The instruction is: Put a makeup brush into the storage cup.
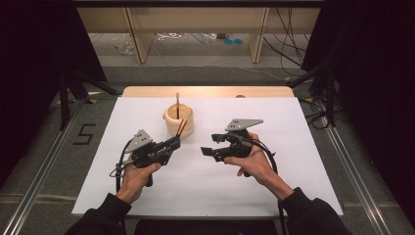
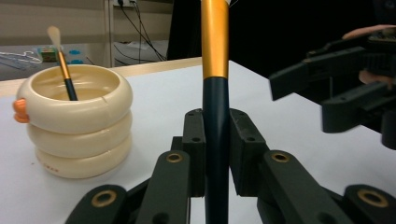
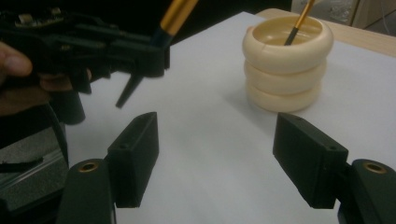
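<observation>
Black "5" marked on floor (image 1: 84,133), left of table.

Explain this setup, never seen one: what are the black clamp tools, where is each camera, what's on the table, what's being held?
No robot here: a person holds a hand-operated two-jaw gripper in each hand. The high view looks down from above the person's side of the white table. The other two cameras ride on the grippers and look along their jaws. On the table stands a cream ringed holder with one brush standing in it. The left gripper is shut on a second brush, dark handle with a gold band. The right gripper is open with nothing between its jaws.
</observation>
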Available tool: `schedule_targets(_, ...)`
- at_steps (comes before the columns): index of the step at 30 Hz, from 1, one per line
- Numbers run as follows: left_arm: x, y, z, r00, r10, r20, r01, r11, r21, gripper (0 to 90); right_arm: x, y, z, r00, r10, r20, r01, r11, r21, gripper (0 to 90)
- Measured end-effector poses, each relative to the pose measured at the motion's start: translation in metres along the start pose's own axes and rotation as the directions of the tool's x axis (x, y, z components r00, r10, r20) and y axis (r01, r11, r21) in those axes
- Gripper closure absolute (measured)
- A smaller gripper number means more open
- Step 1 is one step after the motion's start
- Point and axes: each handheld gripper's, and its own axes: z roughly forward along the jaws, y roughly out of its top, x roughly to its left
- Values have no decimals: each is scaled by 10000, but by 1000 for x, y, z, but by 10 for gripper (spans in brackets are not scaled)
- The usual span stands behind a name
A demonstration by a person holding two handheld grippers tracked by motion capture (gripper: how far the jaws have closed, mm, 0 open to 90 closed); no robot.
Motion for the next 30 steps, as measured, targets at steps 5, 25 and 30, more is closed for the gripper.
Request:
schedule_targets(5,-4,-2,1,9997,2,262,-2,10000,26,781,3,11,12,9975,453,-544,-478,9978,-449,375)
schedule_targets(25,-15,-7,7,9969,-102,775,90,9998,153,780,5,26,38,9619,1628,-2196,-1923,9740,-1202,769)
schedule_targets(30,-15,-8,8,9950,1,996,-38,9993,368,777,11,27,38,9705,1092,-2148,-1364,9838,-1161,784)
